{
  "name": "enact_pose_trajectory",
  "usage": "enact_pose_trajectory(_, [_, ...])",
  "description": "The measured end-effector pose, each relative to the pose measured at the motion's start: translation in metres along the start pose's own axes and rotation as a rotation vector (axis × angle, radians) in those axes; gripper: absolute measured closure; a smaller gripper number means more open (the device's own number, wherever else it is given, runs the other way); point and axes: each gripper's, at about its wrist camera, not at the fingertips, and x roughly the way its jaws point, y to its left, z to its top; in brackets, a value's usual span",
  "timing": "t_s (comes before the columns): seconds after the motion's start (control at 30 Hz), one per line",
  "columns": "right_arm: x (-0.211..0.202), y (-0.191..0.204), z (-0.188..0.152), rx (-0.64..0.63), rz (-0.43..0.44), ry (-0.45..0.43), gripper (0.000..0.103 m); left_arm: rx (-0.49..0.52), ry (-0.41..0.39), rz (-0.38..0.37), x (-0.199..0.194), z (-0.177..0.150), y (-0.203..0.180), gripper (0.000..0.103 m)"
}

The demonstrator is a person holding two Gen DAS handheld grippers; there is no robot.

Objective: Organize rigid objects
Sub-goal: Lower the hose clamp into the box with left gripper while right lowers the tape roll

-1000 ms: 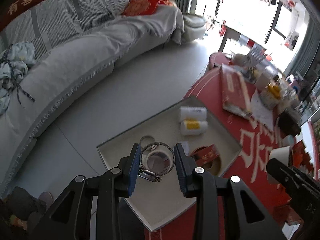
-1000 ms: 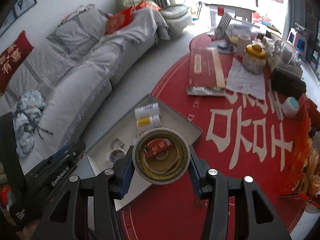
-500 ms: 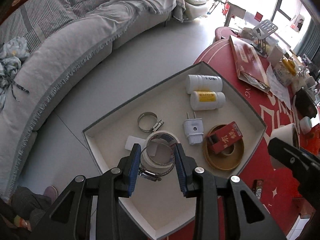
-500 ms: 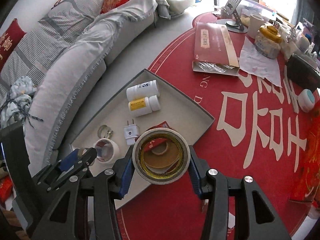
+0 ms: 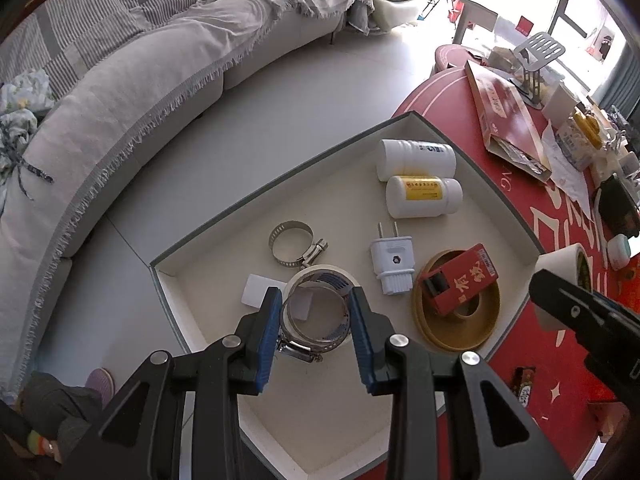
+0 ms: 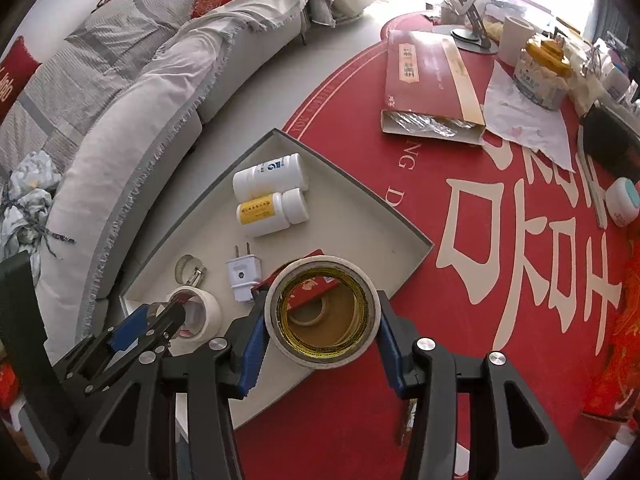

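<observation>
- Both grippers have sunk closer to the tray (image 5: pixel 484 172).
- Left wrist view: left gripper (image 5: pixel 316 322) is clamped on a hose clamp (image 5: pixel 320 334), just above a masking tape roll (image 5: pixel 320 276) lying in the tray.
- Right wrist view: right gripper (image 6: pixel 322 322) is clamped on a tape roll (image 6: pixel 322 314), over the tray's near edge (image 6: pixel 416 264).

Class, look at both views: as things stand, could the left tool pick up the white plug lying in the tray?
Probably not yet. The left tool is already shut on a hose clamp, so the plug, though uncovered in the tray, must wait.
</observation>
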Motion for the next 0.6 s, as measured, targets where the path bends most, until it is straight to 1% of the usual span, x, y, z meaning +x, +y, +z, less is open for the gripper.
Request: enact_pose_trajectory(0.6, [0.0097,-0.0091,0.0032,0.015,-0.017,0.006,0.053,-0.001,0.015,0.000,0.0066,0.0028,0.0000,0.066])
